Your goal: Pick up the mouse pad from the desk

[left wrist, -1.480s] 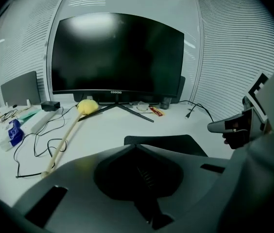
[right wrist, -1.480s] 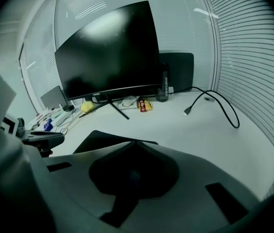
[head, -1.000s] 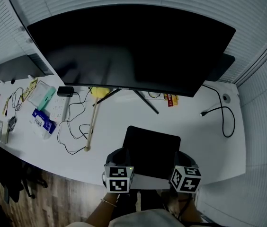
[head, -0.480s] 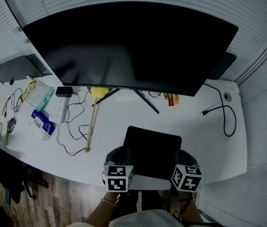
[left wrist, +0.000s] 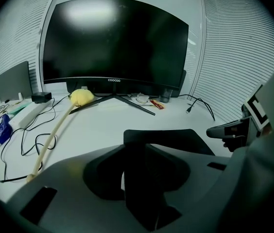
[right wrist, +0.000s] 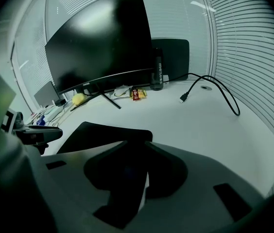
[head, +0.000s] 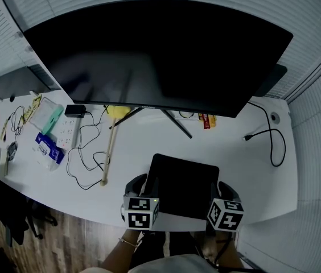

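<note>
The black mouse pad [head: 184,182] lies flat on the white desk [head: 149,147] near its front edge, below the monitor stand. My left gripper [head: 145,187] is at the pad's near left corner and my right gripper [head: 221,191] at its near right corner. In the left gripper view the mouse pad [left wrist: 173,137] runs in between the jaws of the left gripper [left wrist: 139,178], which are opening. The right gripper view shows the same: the mouse pad's [right wrist: 103,132] edge sits between the opening jaws of the right gripper [right wrist: 132,178]. Neither gripper presses on it.
A wide black monitor [head: 155,56] on splayed legs fills the back of the desk. A yellow-headed stick [head: 109,149], tangled cables [head: 83,158] and a power strip [head: 64,131] lie to the left. A looped black cable [head: 271,144] lies at the right, a red packet [head: 206,120] by the stand.
The mouse pad lies where it was and both grippers stay at its near corners. Their jaws look slightly wider apart than before.
</note>
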A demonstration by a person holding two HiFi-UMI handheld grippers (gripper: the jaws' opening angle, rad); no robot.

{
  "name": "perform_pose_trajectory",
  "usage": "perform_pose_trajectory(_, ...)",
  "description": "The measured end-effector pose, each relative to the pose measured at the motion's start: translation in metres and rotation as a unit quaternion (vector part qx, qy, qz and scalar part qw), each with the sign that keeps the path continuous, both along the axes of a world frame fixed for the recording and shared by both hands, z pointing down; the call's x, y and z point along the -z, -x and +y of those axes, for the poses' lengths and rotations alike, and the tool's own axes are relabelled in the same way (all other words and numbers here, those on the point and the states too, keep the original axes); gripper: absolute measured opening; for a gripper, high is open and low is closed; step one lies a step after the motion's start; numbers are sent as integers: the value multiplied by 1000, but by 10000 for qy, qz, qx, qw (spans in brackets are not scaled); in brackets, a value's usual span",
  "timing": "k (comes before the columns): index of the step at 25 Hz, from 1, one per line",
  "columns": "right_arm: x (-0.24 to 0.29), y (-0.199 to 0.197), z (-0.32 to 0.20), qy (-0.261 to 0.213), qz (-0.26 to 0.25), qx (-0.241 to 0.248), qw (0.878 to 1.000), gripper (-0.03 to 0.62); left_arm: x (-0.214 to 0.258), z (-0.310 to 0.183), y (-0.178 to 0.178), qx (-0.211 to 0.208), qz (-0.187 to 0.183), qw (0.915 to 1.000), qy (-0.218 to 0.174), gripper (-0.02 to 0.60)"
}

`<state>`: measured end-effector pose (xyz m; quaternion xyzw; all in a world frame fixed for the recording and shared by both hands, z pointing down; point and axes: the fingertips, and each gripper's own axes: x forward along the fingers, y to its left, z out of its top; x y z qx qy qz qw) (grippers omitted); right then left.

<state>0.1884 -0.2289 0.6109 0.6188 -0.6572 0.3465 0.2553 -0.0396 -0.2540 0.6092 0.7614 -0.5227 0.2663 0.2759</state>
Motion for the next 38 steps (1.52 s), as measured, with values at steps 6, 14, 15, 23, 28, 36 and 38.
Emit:
perform_pose_trajectory(6,-8,-4,-6,77,39,16,10000,114,-6,-11,1,-49,-28,10000,47,141)
perform_pose_trajectory(14,-17,-8,-18,170,68,48,9998,114,-19,-23,-5,-215,1,9995,251,141)
perform_pose_trajectory(15,-19,-9,-20,182,70,56,9998,115,-20,-25,-5,-221,-6,9994,261,141)
perform_pose_trajectory(23,-29,-12,-27,273,68,76,9996,120,-31,-33,-7,-265,-79,9987,436,141)
perform_pose_trajectory(28,-33,-14,-31,313,57,71,9995,125,-37,-37,-6,-256,-145,9979,570,141)
perform_pose_trajectory(36,-36,-14,-36,408,93,153,9990,137,-37,-44,-8,-294,-89,9975,636,147)
perform_pose_trajectory(38,-37,-14,-36,428,102,172,9989,136,-37,-44,-8,-297,-79,9973,666,147)
